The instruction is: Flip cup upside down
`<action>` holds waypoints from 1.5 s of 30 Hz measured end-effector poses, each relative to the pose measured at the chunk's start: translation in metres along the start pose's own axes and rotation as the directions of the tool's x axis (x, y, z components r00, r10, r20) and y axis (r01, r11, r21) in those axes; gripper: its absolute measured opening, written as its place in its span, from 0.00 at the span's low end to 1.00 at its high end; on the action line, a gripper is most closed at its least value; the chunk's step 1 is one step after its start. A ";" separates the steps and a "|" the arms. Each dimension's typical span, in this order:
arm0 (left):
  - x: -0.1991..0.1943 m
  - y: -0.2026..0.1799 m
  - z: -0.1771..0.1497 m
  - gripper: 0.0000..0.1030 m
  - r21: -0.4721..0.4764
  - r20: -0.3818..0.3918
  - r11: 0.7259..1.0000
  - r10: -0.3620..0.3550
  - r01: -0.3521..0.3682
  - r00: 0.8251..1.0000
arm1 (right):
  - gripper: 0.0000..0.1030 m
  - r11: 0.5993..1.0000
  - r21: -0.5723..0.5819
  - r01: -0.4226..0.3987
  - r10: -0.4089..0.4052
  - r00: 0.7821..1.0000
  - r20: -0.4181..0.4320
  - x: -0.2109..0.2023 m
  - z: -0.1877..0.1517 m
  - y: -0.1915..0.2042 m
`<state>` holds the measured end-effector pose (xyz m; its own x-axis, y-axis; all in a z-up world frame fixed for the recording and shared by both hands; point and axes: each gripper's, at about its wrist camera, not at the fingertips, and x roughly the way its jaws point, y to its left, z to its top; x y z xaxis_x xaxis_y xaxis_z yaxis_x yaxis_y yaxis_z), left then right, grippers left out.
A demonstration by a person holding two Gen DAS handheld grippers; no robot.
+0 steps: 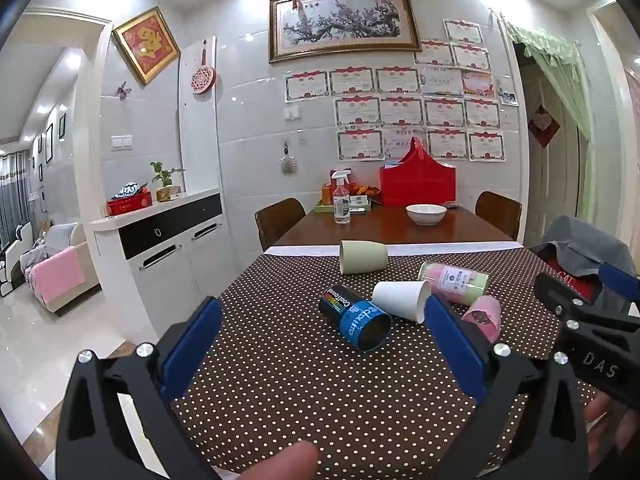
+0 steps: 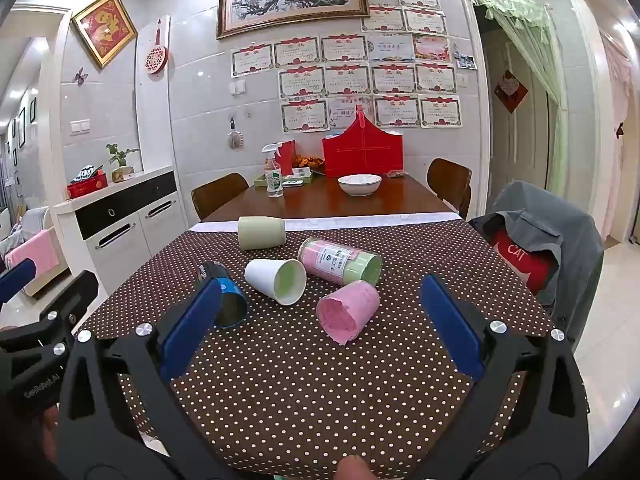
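Left tongs (image 1: 320, 344) (spread), "CoolTowel" can (image 1: 355, 317), "CAT" cushion (image 2: 520, 258)

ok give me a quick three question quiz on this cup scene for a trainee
1. True or false: the white paper cup on the dotted brown tablecloth stands upright.
2. Which lies farthest from the cameras? A) pale green plastic cup B) pink paper cup C) blue printed can
3. Fill in: both the left tongs and the right tongs are ____ and hold nothing.

Key: 1 false, it lies on its side; 2 A; 3 open.
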<state>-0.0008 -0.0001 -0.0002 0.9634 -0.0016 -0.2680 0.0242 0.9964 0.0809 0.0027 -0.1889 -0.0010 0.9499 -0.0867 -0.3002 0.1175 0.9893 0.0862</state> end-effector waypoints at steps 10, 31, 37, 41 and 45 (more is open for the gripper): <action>-0.007 -0.003 0.001 0.96 0.035 0.045 0.998 0.044 -0.045 0.998 | 0.94 1.000 -0.003 0.001 -0.001 1.000 -0.005 0.001 0.000 0.001; -0.016 0.002 0.006 0.96 -0.011 0.070 1.000 0.028 -0.028 0.997 | 0.94 1.000 -0.014 0.007 -0.006 1.000 0.014 -0.005 0.005 0.004; -0.016 0.000 0.007 0.96 -0.002 0.070 1.000 0.022 -0.022 0.997 | 0.94 1.000 -0.022 0.007 -0.007 1.000 0.021 -0.007 0.007 0.008; -0.015 -0.003 0.005 0.96 -0.001 0.066 1.000 0.015 -0.015 0.998 | 0.94 1.000 -0.024 0.008 -0.007 1.000 0.028 -0.007 0.009 0.009; -0.015 -0.004 0.005 0.96 0.000 0.067 1.000 0.013 -0.013 0.998 | 0.94 1.000 -0.027 0.008 -0.007 0.999 0.033 -0.006 0.011 0.010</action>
<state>-0.0140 -0.0043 0.0086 0.9795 0.0056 -0.2016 0.0117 0.9963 0.0849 0.0008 -0.1800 0.0118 0.9581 -0.0973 -0.2695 0.1171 0.9914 0.0582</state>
